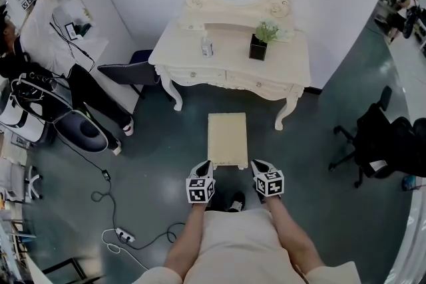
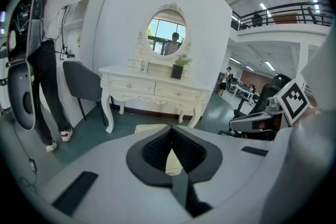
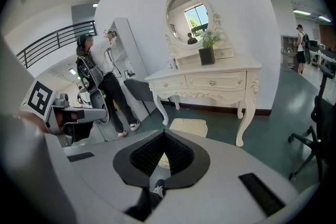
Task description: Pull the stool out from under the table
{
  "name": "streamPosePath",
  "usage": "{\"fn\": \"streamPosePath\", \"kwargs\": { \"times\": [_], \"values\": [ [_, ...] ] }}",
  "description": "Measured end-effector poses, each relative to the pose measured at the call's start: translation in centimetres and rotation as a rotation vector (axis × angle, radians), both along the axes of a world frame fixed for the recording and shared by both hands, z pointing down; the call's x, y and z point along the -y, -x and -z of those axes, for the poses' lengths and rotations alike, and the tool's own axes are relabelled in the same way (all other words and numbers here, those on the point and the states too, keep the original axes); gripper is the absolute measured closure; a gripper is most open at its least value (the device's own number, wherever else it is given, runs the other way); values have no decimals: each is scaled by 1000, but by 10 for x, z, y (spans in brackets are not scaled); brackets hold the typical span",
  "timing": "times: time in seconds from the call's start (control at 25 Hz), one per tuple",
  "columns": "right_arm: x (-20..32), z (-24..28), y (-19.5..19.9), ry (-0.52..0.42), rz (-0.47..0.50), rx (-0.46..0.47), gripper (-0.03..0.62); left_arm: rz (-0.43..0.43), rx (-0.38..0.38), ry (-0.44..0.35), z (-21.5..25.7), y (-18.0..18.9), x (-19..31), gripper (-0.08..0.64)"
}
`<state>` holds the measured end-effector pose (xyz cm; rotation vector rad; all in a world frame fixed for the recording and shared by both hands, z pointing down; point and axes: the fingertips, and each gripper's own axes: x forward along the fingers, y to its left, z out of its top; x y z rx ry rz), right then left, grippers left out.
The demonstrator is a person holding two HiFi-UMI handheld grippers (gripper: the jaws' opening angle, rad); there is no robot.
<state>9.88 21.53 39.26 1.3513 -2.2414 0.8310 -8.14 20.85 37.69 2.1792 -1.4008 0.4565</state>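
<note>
Stool [image 1: 227,138] seemingly clear of table [image 1: 293,70] edge, floor [image 1: 166,143] open around, 2 hand-held grippers [image 1: 205,164] [image 1: 256,163] clenched empty beside it

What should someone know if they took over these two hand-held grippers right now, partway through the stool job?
Left gripper: jaws shut, nothing between them, tips at the near edge of the stool; whether they touch it I cannot tell.
Right gripper: also shut and empty, at the same edge.
Stool: on the floor in front of the dressing table, between it and the person's feet.
Done: the stool looks clear of the table.
Left: probably nothing but backing the grippers away.
</note>
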Motion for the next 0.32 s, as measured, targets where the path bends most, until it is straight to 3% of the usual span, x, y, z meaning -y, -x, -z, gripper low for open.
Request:
{"fn": "streamPosePath", "kwargs": {
  "times": [0.32],
  "values": [
    [-1, 0, 6, -1, 12, -7, 549, -6, -7, -1, -1, 1, -2, 545]
  ]
}}
